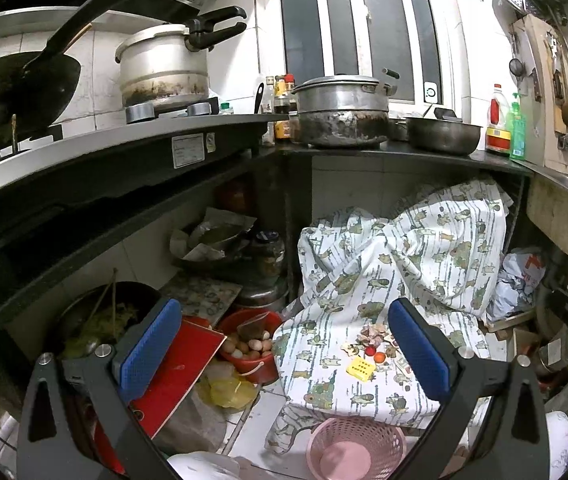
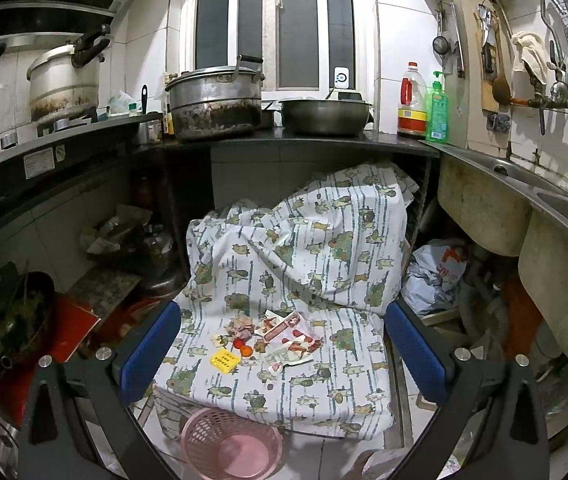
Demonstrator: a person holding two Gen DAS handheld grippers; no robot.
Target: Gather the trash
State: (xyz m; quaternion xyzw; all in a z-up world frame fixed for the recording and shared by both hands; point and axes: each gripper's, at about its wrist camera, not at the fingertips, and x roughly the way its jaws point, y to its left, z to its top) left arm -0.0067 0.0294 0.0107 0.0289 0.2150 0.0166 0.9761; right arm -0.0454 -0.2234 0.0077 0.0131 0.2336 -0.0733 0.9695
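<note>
Hovering grippers: left gripper point(image 1: 284, 352) and right gripper point(image 2: 280, 350) both spread wide, blue ribbed pads holding and touching nothing
Trash: a small heap point(image 2: 268, 338) of crumpled wrappers, a yellow square tag point(image 2: 224, 361) and two round red-orange bits, lying on the cloth
Cloth: white printed sheet point(image 2: 304, 248), rumpled, draped over a boxy shape under the counter
Basket: pink round plastic basket point(image 2: 231, 444), perforated wall, on the floor just in front of the cloth

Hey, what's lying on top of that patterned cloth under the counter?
On the patterned cloth lies a cluster of trash: torn red-and-white wrappers, a yellow tag, small red and orange bits, and crumpled scraps. Whatever the cloth drapes over is fully covered and cannot be seen.
</note>
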